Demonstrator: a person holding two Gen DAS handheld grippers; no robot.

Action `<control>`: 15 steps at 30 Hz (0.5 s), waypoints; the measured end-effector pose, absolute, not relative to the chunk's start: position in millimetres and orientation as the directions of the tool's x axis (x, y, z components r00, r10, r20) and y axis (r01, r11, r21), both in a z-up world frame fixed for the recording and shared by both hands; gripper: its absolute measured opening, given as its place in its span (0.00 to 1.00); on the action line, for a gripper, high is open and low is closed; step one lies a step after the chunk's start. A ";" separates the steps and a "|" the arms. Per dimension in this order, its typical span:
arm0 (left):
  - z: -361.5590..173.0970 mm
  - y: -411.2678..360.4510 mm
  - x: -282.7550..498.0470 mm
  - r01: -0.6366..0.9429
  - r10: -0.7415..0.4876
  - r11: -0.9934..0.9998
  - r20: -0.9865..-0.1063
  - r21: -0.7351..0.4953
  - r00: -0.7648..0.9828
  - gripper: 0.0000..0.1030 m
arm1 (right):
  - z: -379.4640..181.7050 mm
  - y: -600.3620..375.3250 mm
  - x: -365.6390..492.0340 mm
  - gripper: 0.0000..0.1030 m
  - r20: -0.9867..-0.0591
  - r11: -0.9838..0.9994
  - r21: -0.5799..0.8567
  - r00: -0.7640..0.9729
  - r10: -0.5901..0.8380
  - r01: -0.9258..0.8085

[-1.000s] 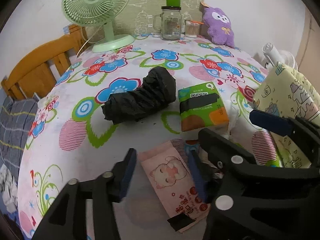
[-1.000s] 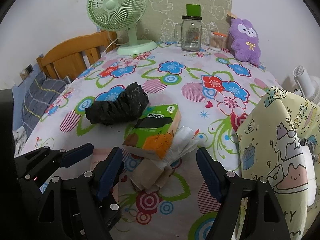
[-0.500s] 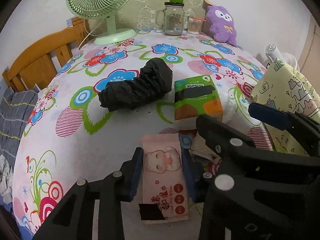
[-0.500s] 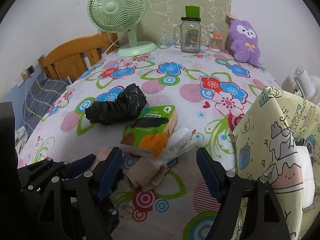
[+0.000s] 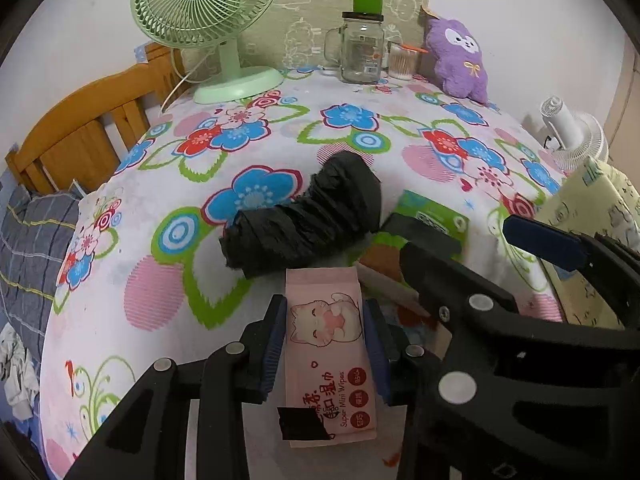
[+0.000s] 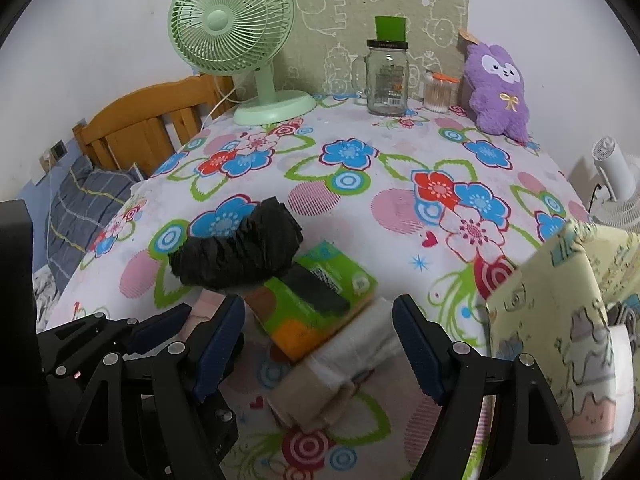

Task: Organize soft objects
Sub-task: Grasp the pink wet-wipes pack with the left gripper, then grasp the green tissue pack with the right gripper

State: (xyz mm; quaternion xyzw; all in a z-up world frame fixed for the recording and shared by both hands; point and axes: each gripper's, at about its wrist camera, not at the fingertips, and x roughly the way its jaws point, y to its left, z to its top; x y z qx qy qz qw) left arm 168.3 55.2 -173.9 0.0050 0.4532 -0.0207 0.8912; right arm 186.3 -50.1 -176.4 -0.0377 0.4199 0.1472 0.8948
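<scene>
Two fans [image 6: 240, 44] [image 6: 616, 188], one jar [image 6: 386, 80], one plush toy [image 6: 498, 88].

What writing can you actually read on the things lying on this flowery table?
"Super Mini Wipes": on the pink wipes pack, beside larger Chinese characters that I cannot make out for sure.
Red round badges on the same pack: too small to read.
Green tissue pack: a code-like square and small print, blurred; black tape covers part of it.
Glass jar: label too blurred to read.

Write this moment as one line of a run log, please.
left gripper: shut on pink wipes pack | right gripper: open, over green tissue pack | black bag roll: on table
</scene>
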 end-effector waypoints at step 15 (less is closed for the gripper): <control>-181.5 67.7 180.2 0.058 -0.049 0.998 -0.819 -0.020 0.572 0.38 | -195.9 -27.9 213.3 0.81 -0.798 0.940 0.069 0.547 0.253 -0.335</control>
